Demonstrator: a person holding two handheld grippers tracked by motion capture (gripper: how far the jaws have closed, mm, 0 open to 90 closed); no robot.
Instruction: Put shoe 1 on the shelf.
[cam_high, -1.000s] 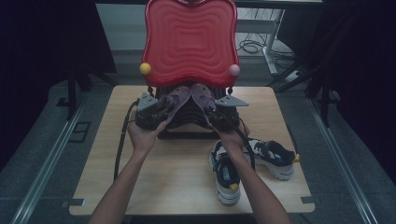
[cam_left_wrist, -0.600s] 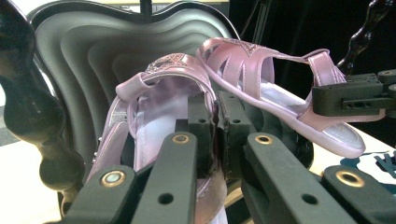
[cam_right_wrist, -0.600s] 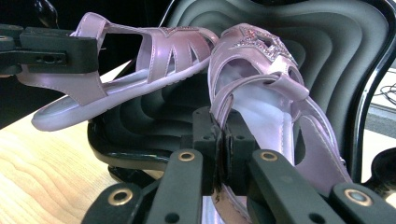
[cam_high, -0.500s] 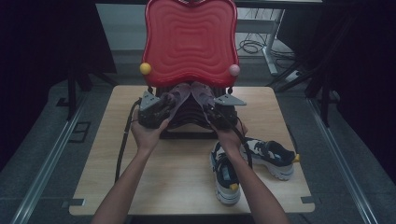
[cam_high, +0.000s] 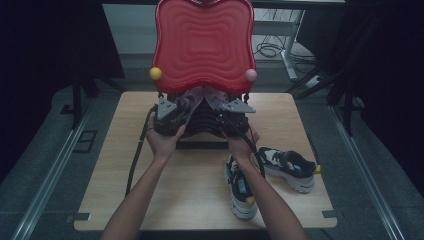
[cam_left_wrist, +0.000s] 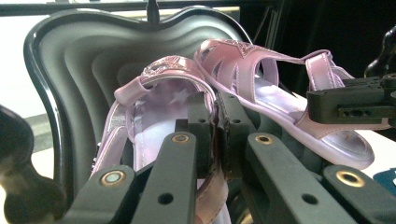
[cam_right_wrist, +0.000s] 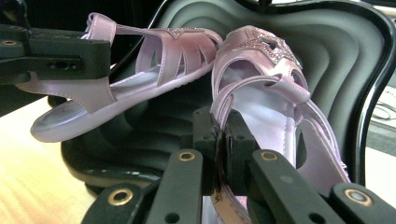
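Two pink strappy sandals are lifted over the black base (cam_high: 200, 131) of an open case with an upright red wavy lid (cam_high: 202, 45). My left gripper (cam_high: 186, 106) is shut on the back strap of the left sandal (cam_high: 192, 96); in the left gripper view its jaws (cam_left_wrist: 215, 112) pinch that sandal (cam_left_wrist: 154, 135). My right gripper (cam_high: 220, 107) is shut on the strap of the right sandal (cam_high: 215, 96); in the right gripper view its jaws (cam_right_wrist: 219, 126) clamp that sandal (cam_right_wrist: 266, 102). Each gripper view also holds the other sandal (cam_left_wrist: 275, 98) (cam_right_wrist: 140, 60) and the other gripper (cam_left_wrist: 355, 100) (cam_right_wrist: 56, 53).
The case stands at the back middle of a wooden table (cam_high: 125, 175). Two black-and-white sneakers lie at the front right, one (cam_high: 290, 167) sideways, one (cam_high: 241, 190) pointing toward the near edge under the right forearm. Cables trail from both grippers. Dark floor surrounds the table.
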